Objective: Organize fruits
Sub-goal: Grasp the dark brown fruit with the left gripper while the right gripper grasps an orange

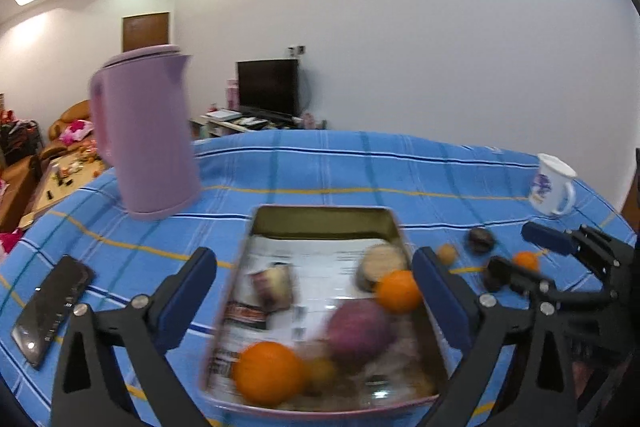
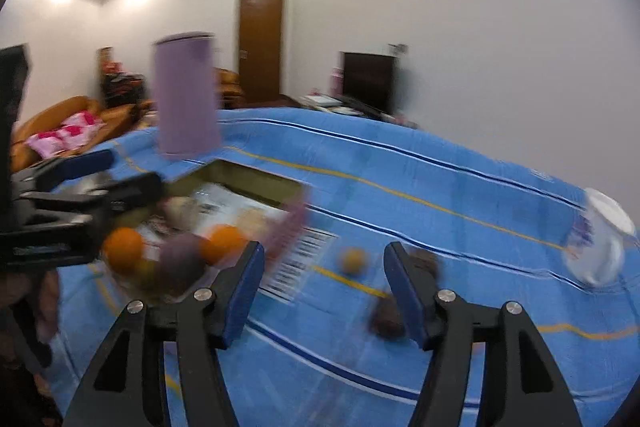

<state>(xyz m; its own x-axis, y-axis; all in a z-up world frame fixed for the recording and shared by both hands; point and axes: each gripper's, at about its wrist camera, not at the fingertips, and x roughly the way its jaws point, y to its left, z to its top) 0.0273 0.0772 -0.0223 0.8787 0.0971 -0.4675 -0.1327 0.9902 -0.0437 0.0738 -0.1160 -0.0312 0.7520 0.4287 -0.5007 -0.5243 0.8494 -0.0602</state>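
Note:
A metal tray [image 1: 326, 217] lined with paper sits on the blue tablecloth and holds two oranges [image 1: 268, 373], a purple fruit [image 1: 358, 331] and other blurred fruits. My left gripper [image 1: 316, 279] is open, its fingers on either side of the tray. The right gripper [image 1: 516, 247] shows at the right, open, near a small orange fruit [image 1: 526, 259], a small yellow-orange fruit [image 1: 447, 253] and a dark fruit [image 1: 481, 239]. In the right wrist view my right gripper [image 2: 324, 267] is open, above the small orange fruit [image 2: 353, 259]; dark fruits [image 2: 386, 319] lie by its right finger. The tray [image 2: 256, 183] lies to the left.
A lilac kettle [image 1: 144, 135] stands behind the tray at the left. A white mug [image 1: 554, 185] stands at the right, and also shows in the right wrist view [image 2: 600, 243]. A black phone [image 1: 52, 307] lies at the left edge. A sofa and low table are beyond.

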